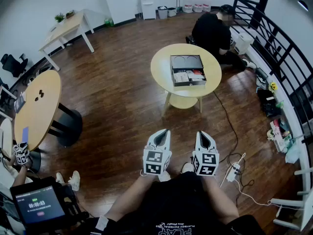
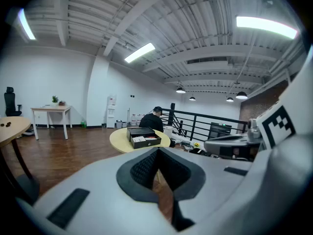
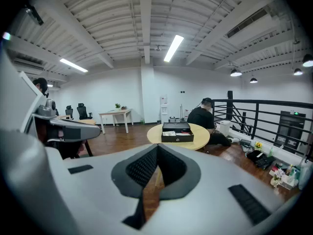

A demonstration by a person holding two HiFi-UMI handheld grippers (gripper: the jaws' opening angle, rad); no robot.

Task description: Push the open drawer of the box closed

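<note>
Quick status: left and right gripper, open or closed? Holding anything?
Left gripper: closed, holding nothing.
Right gripper: closed, holding nothing.

Person in black [image 1: 211, 29], white desk [image 1: 66, 27], black railing [image 1: 262, 4]

office loft: desks [image 1: 63, 27], swivel chairs [image 1: 13, 64]

We can't make out the items in the open drawer [image 1: 189, 77] of the box [image 1: 186, 62] on the round table [image 1: 161, 70]: too small. Beyond the table, the box hides the seated person's [image 2: 154, 120] lower body. Nearer than the table, our forearms [image 1: 132, 199] run off the bottom edge.
</note>
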